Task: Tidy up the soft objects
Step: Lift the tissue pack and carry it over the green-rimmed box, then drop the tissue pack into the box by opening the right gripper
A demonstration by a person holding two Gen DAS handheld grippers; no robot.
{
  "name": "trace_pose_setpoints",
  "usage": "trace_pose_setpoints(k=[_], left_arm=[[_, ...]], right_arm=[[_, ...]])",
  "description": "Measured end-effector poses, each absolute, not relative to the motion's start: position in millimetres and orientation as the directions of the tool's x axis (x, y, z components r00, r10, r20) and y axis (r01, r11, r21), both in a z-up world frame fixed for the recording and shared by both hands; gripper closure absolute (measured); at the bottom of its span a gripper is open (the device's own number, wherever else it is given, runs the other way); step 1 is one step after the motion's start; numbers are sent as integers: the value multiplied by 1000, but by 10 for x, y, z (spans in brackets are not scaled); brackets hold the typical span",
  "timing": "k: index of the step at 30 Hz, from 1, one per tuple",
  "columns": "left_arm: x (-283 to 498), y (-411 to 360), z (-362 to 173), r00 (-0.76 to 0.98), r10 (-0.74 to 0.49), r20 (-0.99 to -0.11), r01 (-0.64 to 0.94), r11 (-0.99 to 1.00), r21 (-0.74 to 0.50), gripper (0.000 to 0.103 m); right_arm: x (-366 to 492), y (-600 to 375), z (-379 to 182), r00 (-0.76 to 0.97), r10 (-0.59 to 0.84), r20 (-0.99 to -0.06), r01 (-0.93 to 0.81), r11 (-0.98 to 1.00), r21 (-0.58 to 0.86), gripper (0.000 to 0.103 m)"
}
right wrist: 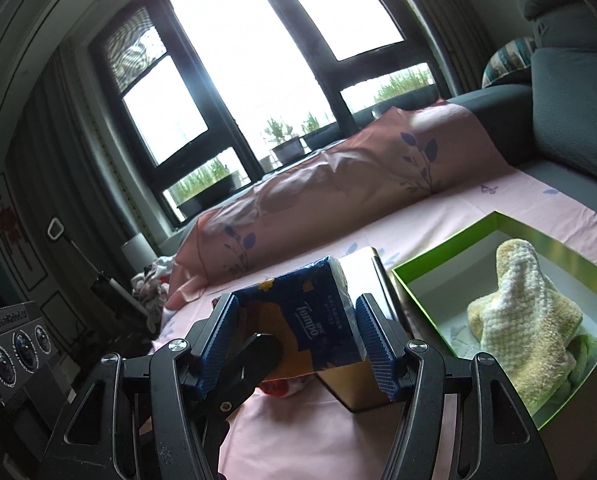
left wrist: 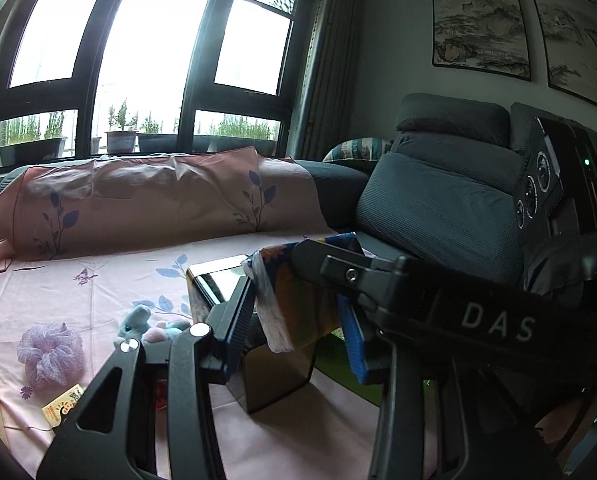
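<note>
A dark blue and orange Tempo tissue pack (right wrist: 310, 320) is held in the air over the pink bedsheet. My right gripper (right wrist: 298, 344) is shut on its two sides. My left gripper (left wrist: 294, 320) also grips the same pack (left wrist: 298, 296) from the other end, its blue pads against it. A shiny dark box (right wrist: 362, 384) stands on the sheet right under the pack; it also shows in the left wrist view (left wrist: 274, 376). A green box (right wrist: 510, 224) to the right holds a yellow-white knitted cloth (right wrist: 526, 320).
On the sheet to the left lie a purple scrunchie (left wrist: 50, 356), a small blue plush toy (left wrist: 138, 322) and yellow packets (left wrist: 64, 404). A pink pillow (left wrist: 146, 204) lies along the window side. A grey sofa cushion (left wrist: 438, 204) is at right.
</note>
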State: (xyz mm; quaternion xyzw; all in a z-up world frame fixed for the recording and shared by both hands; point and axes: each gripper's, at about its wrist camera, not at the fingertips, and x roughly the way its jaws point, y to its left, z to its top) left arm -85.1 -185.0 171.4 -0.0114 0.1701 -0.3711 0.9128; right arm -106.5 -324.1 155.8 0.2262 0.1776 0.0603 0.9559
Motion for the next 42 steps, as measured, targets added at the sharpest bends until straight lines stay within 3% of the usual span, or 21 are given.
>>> trace_pose_setpoints(k=[17, 36, 39, 42], left_arm=[[-772, -2661, 1557, 487, -771, -411, 801, 582, -143, 63], [-604, -3364, 1204, 366, -729, -579, 805, 560, -196, 63], [-622, -3360, 1241, 367, -734, -572, 805, 559, -201, 60], [-655, -3286, 1340, 387, -744, -545, 803, 563, -198, 49]], right_arm=[[-1253, -4009, 1290, 930, 30, -366, 195, 805, 560, 39], [-1305, -4645, 811, 879, -70, -472, 409, 618, 671, 39], [-1358, -4687, 817, 849, -148, -507, 484, 605, 632, 39], [-1437, -4721, 859, 857, -179, -483, 485, 596, 640, 39]])
